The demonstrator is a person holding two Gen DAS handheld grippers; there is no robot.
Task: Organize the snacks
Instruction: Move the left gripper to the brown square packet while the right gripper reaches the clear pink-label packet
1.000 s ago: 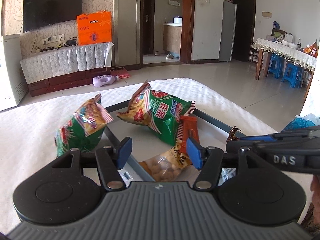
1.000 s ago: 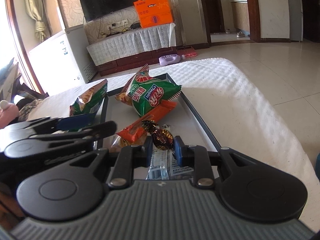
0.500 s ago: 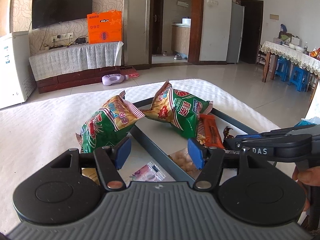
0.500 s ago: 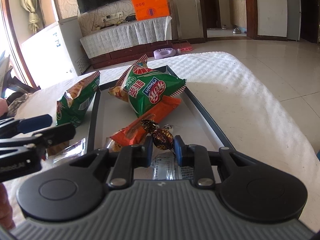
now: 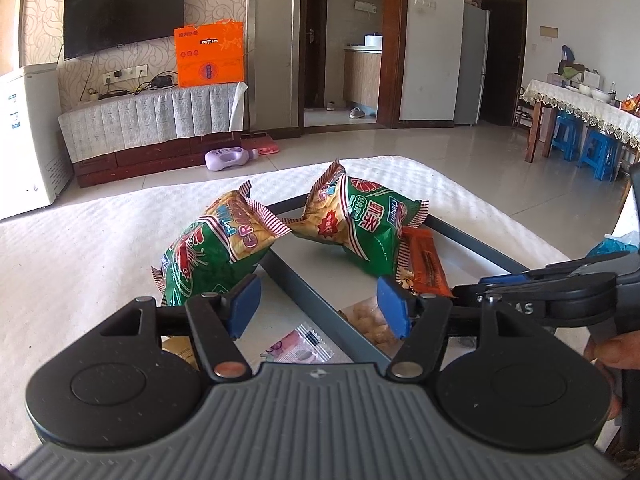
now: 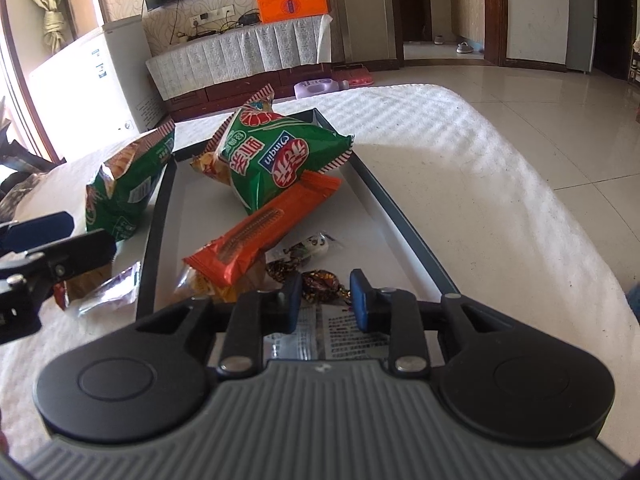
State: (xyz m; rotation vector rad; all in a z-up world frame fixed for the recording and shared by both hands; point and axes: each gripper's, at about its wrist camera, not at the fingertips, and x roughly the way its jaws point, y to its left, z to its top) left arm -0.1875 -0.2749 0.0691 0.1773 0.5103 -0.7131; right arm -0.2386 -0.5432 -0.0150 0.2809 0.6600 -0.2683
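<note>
The right gripper point(image 6: 325, 294) has just been opening; the brown foil candy point(image 6: 322, 281) lies free between its blue pads on the grey tray point(image 6: 400, 216), long axis crosswise to the fingers. Just ahead to the left, the orange wafer bar point(image 6: 260, 232) runs diagonally away, its far end touching the green snack bag point(image 6: 276, 160). The left gripper point(image 5: 318, 306) is released, holding nothing, above the tray's near rim; a second green bag point(image 5: 212, 252) sits ahead-left of it on the white-covered table point(image 5: 80, 240).

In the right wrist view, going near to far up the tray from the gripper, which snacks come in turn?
Right gripper → dark foil candy → orange wafer pack → green chip bag, all inside the tray.
</note>
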